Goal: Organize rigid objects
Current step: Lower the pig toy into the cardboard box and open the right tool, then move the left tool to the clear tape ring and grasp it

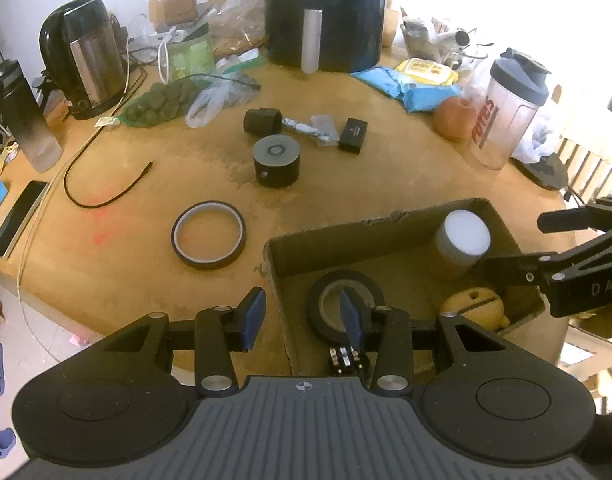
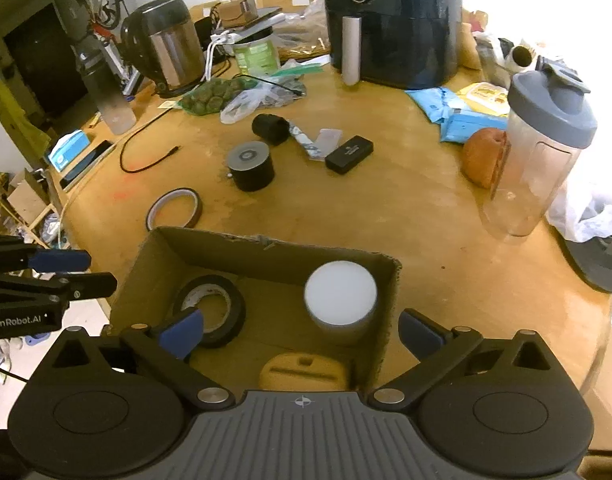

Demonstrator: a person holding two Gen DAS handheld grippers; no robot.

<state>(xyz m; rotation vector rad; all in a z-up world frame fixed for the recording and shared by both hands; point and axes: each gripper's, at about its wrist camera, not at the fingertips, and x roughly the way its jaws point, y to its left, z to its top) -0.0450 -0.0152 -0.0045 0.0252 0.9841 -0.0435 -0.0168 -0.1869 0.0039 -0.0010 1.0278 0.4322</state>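
A cardboard box sits at the table's near edge. In it are a black tape roll, a white-topped cylinder, a yellow wooden piece and a small black clip. My left gripper is open and empty, straddling the box's left wall. My right gripper is open and empty above the box. On the table lie a brown tape ring, a black round tin, a black cap and a black case.
An air fryer, a kettle, a shaker bottle, an apple, blue packets, a bag of green items, a cable, a phone and a dark bottle ring the table.
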